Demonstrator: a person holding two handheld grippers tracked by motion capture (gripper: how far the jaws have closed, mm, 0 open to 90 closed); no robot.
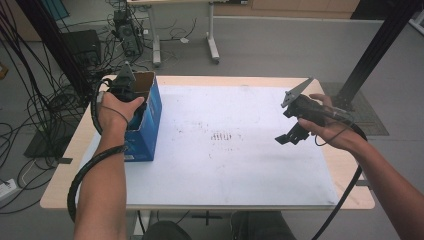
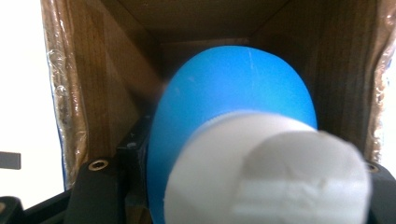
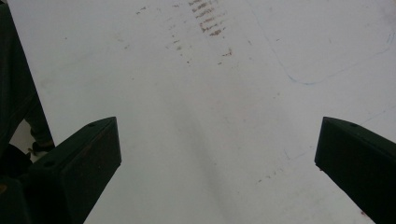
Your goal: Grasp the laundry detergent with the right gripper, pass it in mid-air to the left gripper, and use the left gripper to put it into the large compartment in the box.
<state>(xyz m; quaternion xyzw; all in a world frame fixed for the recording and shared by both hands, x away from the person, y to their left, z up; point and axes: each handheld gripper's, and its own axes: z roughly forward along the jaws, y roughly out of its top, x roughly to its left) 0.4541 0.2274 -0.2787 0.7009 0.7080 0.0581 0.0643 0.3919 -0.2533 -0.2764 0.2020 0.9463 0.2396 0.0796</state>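
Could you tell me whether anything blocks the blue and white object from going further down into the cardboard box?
Nothing visible does. The left gripper holds the blue and white object inside the open box, and the brown walls around it stand clear; the bottom beyond is dark and hidden behind the object.

Seen from above the person's side, the high view looks forward and down across the whole bench (image 1: 240,165). The left gripper view peers at very close range into the open cardboard box (image 2: 107,93), also visible at the bench's left edge. The right gripper view looks down close onto the white mat (image 3: 201,93), shared with the high view.
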